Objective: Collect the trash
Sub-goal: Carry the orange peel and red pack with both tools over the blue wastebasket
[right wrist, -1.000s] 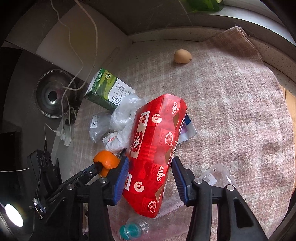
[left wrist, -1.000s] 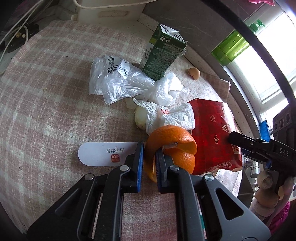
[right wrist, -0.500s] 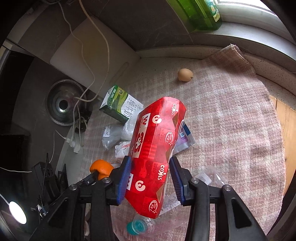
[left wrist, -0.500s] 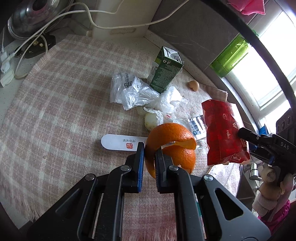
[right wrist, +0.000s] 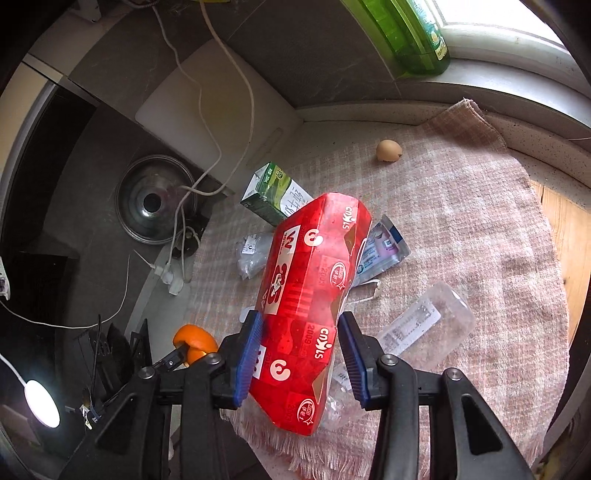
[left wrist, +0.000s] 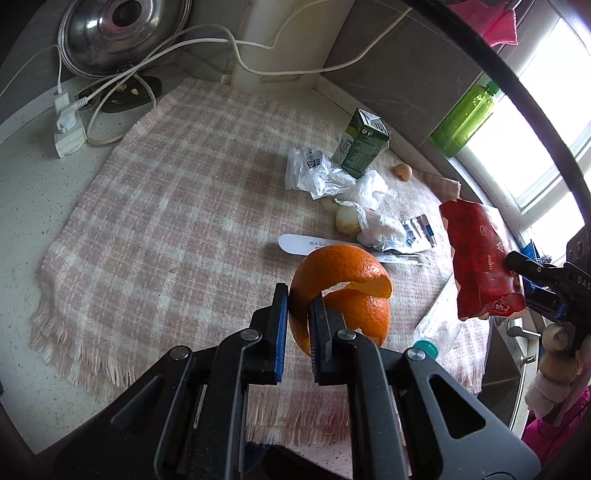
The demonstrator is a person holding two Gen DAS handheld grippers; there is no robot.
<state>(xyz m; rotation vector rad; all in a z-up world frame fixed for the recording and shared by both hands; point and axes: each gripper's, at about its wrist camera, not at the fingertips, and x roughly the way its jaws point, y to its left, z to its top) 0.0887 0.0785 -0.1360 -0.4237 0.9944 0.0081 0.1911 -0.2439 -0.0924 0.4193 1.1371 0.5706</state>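
Observation:
My left gripper (left wrist: 298, 325) is shut on a curled orange peel (left wrist: 343, 291) and holds it above the pink checked cloth (left wrist: 177, 221). My right gripper (right wrist: 301, 354) is shut on a red snack bag (right wrist: 314, 295) and holds it in the air over the cloth's near edge; the bag also shows in the left wrist view (left wrist: 480, 262). On the cloth lie a green carton (left wrist: 364, 146), crumpled plastic bags (left wrist: 332, 181), an eggshell (right wrist: 388, 150), a foil sachet (right wrist: 382, 249), a white flat stick (left wrist: 314, 245) and a clear plastic bottle (right wrist: 424, 317).
A metal pot lid (left wrist: 122, 37), a white power strip (left wrist: 68, 129) and cables lie on the counter at the back left. A green bottle (right wrist: 413, 33) stands on the window sill. A white cutting board (right wrist: 207, 110) leans on the wall.
Both grippers have risen and pulled back from the cloth, lifting the orange peel and the red bag with them. The right gripper closed onto the bag.

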